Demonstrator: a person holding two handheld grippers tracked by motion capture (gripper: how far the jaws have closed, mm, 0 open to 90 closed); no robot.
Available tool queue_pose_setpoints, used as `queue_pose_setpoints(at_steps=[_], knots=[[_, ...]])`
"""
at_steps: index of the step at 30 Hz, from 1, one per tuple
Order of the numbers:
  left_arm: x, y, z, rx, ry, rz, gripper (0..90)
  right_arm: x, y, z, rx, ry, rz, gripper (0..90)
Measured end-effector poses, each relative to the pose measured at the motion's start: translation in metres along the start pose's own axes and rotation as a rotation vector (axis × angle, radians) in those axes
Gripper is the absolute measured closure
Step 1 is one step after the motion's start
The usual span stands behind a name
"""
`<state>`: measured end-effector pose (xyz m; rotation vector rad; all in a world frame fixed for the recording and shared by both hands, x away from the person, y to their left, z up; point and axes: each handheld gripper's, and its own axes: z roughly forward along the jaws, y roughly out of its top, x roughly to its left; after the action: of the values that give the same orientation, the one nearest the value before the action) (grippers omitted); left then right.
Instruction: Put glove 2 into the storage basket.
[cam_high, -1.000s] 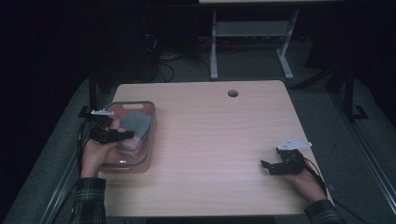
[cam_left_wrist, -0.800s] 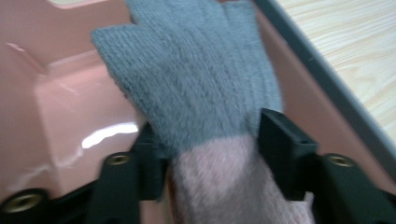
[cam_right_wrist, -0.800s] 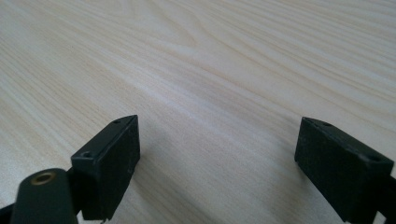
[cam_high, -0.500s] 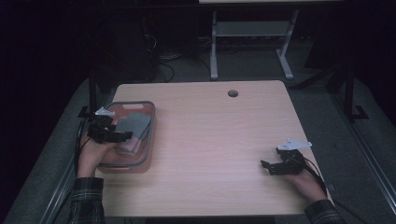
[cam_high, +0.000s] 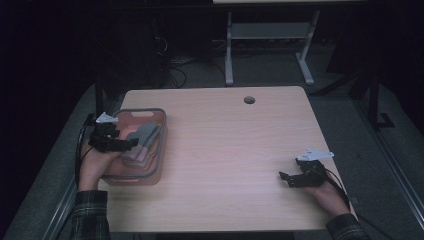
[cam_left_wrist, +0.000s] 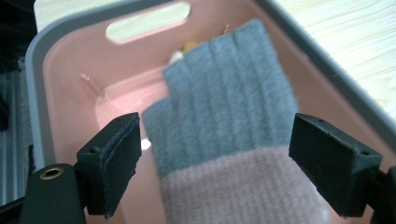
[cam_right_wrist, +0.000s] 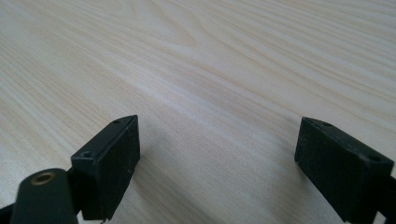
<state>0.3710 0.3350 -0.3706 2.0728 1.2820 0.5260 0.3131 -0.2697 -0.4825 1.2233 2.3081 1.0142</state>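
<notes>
A grey and pink knitted sock (cam_left_wrist: 229, 116) lies in a pink bin (cam_left_wrist: 35, 70) with a grey rim, at the table's left side (cam_high: 162, 145). My left gripper (cam_left_wrist: 217, 154) hovers over the bin (cam_high: 131, 144). Its jaws have just been opening and stand wide on either side of the sock, and the pads do not touch it. The sock (cam_high: 142, 137) leans against the bin's right wall. My right gripper (cam_high: 284, 177) rests low at the table's right front, open, with bare wood between its jaws (cam_right_wrist: 219, 158).
The wooden table (cam_right_wrist: 210, 56) has a round cable hole (cam_high: 249, 100) near its far edge. Small yellowish items (cam_left_wrist: 187, 49) lie under the sock at the bin's far end. A white metal frame (cam_high: 265, 35) and cables stand on the dark floor behind.
The left jaws have opened off the sock, which now lies loose in the bin. The right hand has stayed where it was.
</notes>
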Motion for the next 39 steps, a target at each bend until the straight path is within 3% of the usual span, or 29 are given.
queue_pose_setpoints(at_steps=[12,15,23,28,39], knots=[[-0.026,0.015,0.007,-0.026,-0.126,0.017,16.4,0.000,0.000,0.000,-0.001,0.000,0.000,13.6],[-0.037,0.020,0.013,-0.032,-0.173,0.022,16.4,0.000,0.000,0.000,0.000,0.001,0.000,13.6],[-0.057,0.028,0.019,-0.043,-0.232,0.049,16.4,0.000,0.000,0.000,0.000,0.003,-0.003,13.6],[-0.079,0.033,0.023,-0.071,-0.294,0.066,16.4,0.000,0.000,0.000,0.000,0.003,-0.002,13.6],[-0.120,0.039,0.030,-0.076,-0.346,0.139,16.4,0.000,0.000,0.000,0.001,0.002,-0.002,13.7]])
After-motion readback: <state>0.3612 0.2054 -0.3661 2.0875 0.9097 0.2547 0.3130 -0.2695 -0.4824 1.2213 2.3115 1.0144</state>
